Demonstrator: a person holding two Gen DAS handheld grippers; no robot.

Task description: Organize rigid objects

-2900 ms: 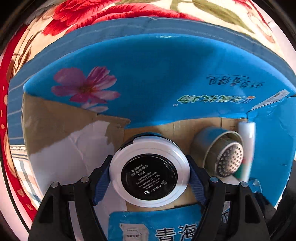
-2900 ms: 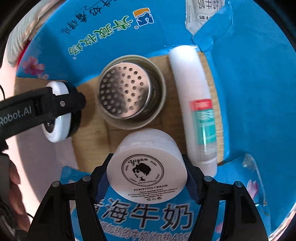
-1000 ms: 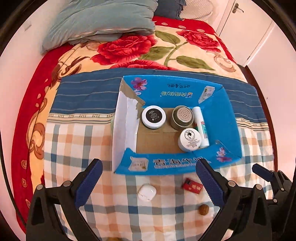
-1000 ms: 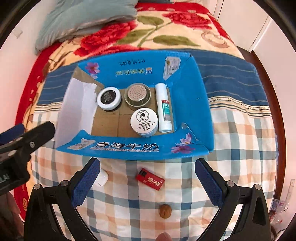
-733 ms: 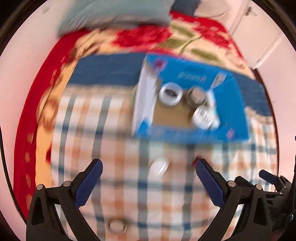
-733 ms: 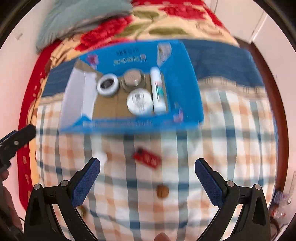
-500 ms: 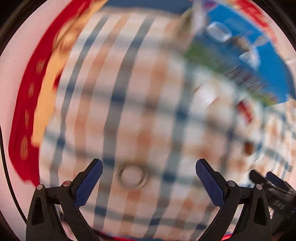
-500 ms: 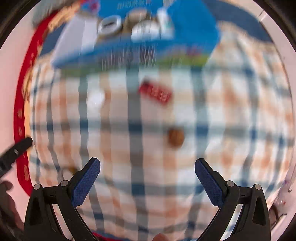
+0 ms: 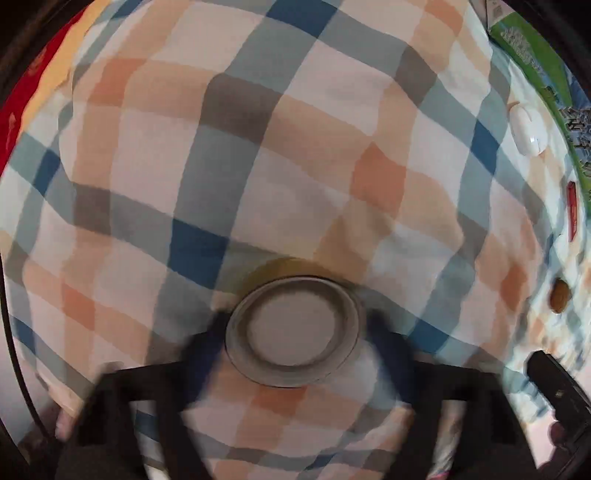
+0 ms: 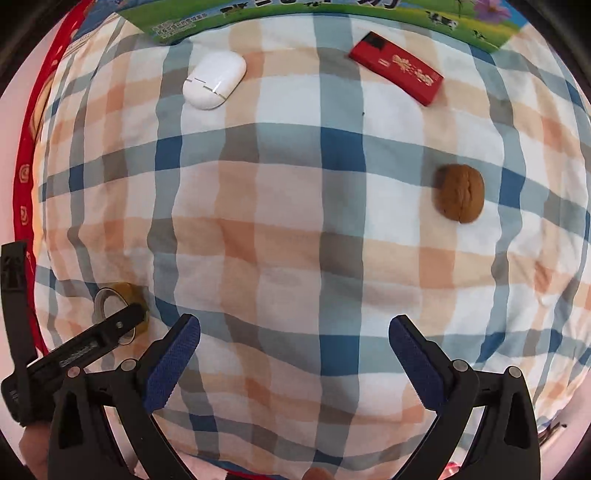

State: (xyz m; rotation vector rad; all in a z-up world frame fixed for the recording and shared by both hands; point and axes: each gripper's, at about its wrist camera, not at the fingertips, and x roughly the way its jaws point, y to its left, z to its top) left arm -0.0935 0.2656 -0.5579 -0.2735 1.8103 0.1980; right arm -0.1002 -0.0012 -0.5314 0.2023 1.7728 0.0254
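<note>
On the checked blue, orange and white bedspread (image 10: pixel 295 206), the small round roll of clear yellowish tape (image 9: pixel 291 328) serves as reference point. Left tongs (image 9: pixel 295 332), blurred by motion, stand on either side of the roll; jaws have just been closing, with the roll between them, and the blur leaves it unclear whether the pads press on it yet. From the right wrist view, the same roll (image 10: pixel 114 299) lies at the lower left, partly hidden behind one black finger (image 10: pixel 110 328) of the left tongs. Right tongs (image 10: pixel 293 345) hang to the right of the roll, jaws spread wide, blue pads over bare bedspread, nothing between them. Farther from the roll, toward the box: a white oval plastic case (image 10: pixel 214 79) beyond it, a flat red rectangular packet with gold print (image 10: pixel 397 75) beyond and to the right, a brown walnut (image 10: pixel 460 197) well apart to the right. Green-and-blue printed cardboard box edge (image 10: pixel 295 9) lies past the case and the packet, farthest from the roll.
</note>
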